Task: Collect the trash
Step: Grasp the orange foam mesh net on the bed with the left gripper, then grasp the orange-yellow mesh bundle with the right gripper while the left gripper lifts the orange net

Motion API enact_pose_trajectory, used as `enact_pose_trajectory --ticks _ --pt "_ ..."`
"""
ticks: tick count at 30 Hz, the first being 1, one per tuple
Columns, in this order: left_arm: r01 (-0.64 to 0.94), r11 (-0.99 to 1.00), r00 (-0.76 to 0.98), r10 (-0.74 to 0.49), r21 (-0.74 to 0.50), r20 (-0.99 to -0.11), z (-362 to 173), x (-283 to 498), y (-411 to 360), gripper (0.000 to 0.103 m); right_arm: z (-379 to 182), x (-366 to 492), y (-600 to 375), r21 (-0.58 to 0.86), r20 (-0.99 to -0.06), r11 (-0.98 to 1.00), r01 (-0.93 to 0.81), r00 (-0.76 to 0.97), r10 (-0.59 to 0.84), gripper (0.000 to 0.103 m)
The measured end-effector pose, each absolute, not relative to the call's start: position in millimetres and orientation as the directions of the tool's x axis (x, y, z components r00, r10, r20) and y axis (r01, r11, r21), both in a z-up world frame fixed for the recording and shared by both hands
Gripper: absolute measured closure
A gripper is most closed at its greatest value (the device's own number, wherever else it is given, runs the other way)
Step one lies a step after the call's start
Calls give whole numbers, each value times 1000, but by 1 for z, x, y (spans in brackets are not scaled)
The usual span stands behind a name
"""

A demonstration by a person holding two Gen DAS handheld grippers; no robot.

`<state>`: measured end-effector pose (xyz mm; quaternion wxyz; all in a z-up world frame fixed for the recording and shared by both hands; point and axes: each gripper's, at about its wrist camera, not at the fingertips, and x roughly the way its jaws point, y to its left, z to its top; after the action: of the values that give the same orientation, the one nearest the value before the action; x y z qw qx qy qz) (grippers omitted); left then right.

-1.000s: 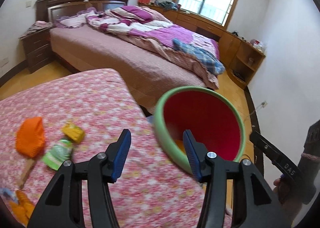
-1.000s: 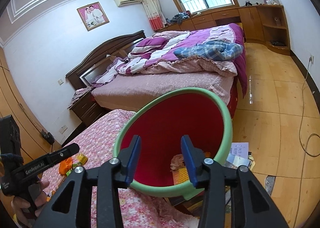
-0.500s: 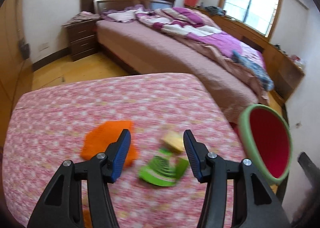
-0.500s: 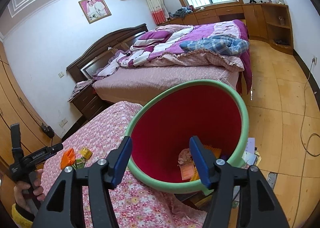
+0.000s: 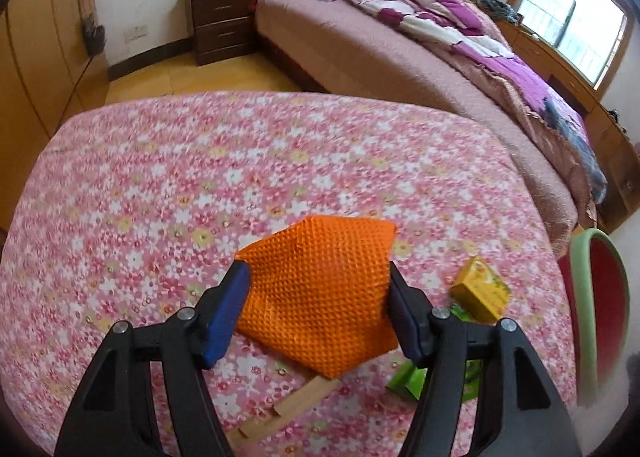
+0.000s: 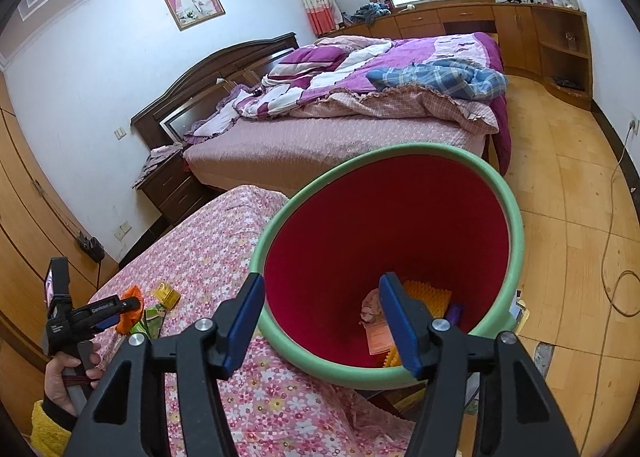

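— Pink flowery desk [image 5: 200, 185], what changed?
— Left tongs [image 5: 316, 313] swung from the bin [image 5: 600, 297] to the orange wrapper [image 5: 320, 289] at lower middle, spread around it. Right tongs [image 6: 324, 321] gape, empty. Next grab.

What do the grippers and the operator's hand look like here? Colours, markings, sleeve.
Both the left gripper and right gripper have black plastic two-finger frames with silver rivets at the joints and ribbed blue pads. In the right wrist view, the left gripper carries white lettering on its black body, too small to read surely, plus a small screen on top. The bare left hand shows a fuzzy yellow sleeve.
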<state>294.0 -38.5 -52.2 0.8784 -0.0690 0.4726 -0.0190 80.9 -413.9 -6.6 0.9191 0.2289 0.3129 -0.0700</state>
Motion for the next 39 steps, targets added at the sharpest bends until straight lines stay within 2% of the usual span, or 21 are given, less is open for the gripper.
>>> enact_pose_trajectory --ticks 6,8,10,11,13,16,25,32,39 --pt "-56 990 570 -73 -128 -819 -54 292 -42 37 -7 80 -410 382 -608 887 261 793 28 40" --pt "-65 989 579 -73 -135 -812 -54 287 -45 44 -5 79 -409 382 -604 888 256 796 30 40" --pt "-65 983 585 -102 -171 -804 -55 277 -41 59 -3 77 -406 384 -599 889 249 800 35 40" --pt "-64 980 587 -114 -186 -801 -55 274 -40 62 -3 76 -406 386 -598 889 246 801 38 40" --pt "-56 975 588 -142 -215 -796 -53 268 -37 79 0 74 -402 389 -593 890 237 804 45 40" --pt "-28 961 584 -207 -275 -784 -47 254 -33 87 3 71 -393 391 -585 895 214 809 62 40" --pt "43 929 645 -307 -367 -700 -1 182 -15 89 20 62 -353 389 -561 914 118 817 133 40" --pt "24 943 715 -248 -331 -654 35 133 20 89 27 61 -310 388 -570 921 29 793 215 40" --pt "-47 936 728 -208 -350 -653 35 108 62 88 24 74 -255 373 -606 925 -75 735 304 40"
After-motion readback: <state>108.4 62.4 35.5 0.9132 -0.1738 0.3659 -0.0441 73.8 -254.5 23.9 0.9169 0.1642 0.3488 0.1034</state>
